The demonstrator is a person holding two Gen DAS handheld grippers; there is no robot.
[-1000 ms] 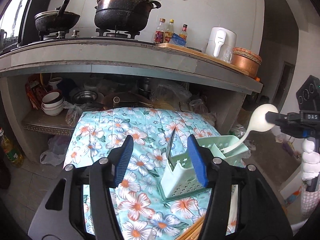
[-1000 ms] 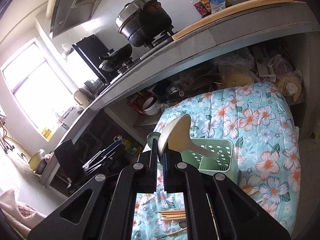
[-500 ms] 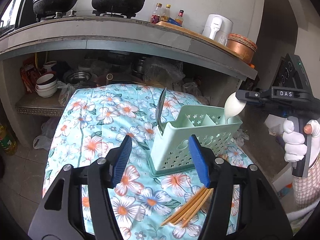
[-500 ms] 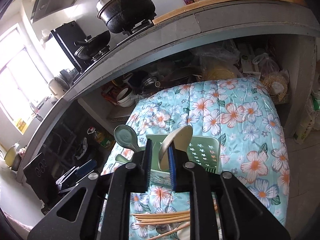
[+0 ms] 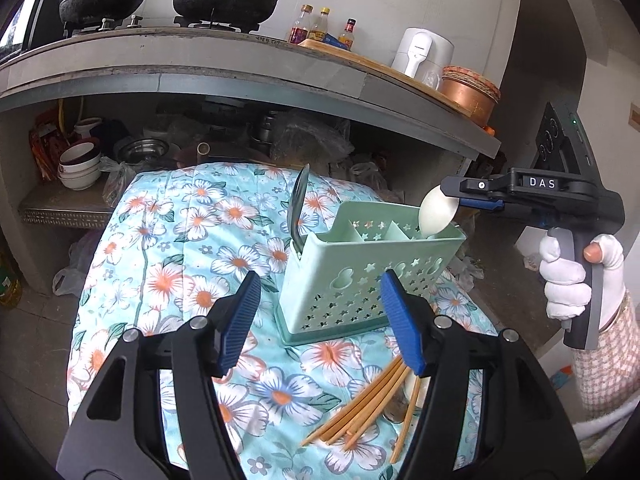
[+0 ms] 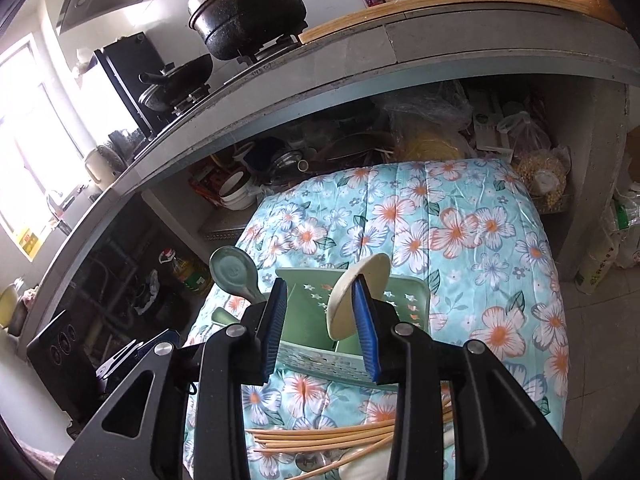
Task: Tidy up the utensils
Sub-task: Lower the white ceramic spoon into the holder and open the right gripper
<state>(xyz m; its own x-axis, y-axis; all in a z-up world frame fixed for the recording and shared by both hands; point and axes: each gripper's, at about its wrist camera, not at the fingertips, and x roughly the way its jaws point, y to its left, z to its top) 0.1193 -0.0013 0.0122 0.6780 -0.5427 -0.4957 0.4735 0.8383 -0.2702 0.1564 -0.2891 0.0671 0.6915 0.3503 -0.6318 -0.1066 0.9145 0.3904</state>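
A pale green slotted caddy stands upright on the floral cloth. A white spoon stands handle-down in its right end compartment. My right gripper has its jaws opening around the spoon's bowl, which leans on the right pad while the left pad stands clear. A grey spoon stands in the caddy's other end. My left gripper is open and holds nothing, just in front of the caddy. Several wooden chopsticks lie loose near the cloth's front.
Another white spoon lies under the chopsticks. A white-gloved hand holds the right gripper's handle. Behind the cloth-covered table is a concrete counter with pots above and a cluttered shelf of bowls below.
The right jaws were shut on the white spoon and now stand apart, after it was lowered into the caddy. The left gripper sank and drew back, bringing the chopsticks into view.
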